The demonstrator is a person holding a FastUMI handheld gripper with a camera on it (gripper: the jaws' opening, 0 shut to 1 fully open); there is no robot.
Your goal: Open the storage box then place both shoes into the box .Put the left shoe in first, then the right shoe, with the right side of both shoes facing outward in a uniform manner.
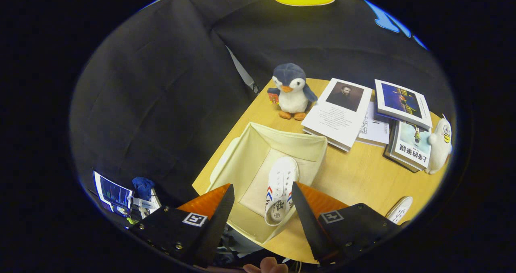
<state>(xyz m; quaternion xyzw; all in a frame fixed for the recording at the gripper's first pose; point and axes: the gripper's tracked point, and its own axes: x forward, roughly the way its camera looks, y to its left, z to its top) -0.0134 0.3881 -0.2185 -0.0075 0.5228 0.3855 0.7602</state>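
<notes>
The cream fabric storage box (258,142) stands open on the wooden table, its lid hanging off the left side. One white shoe (281,188) with red and blue stripes lies inside it, on the right part of the box floor. My gripper (262,192) hangs above the box, open, with nothing between its fingers; the shoe in the box shows through the gap, close to the right finger. A second white shoe (399,209) lies on the table to the right, beyond the right finger, partly hidden.
A plush penguin (291,91) stands behind the box. Books and papers (338,113) lie right of it, with a stack of books (405,123) and a white plush toy (440,144) farther right. A screen (113,194) sits low at the left. A person's fingers (268,267) show below.
</notes>
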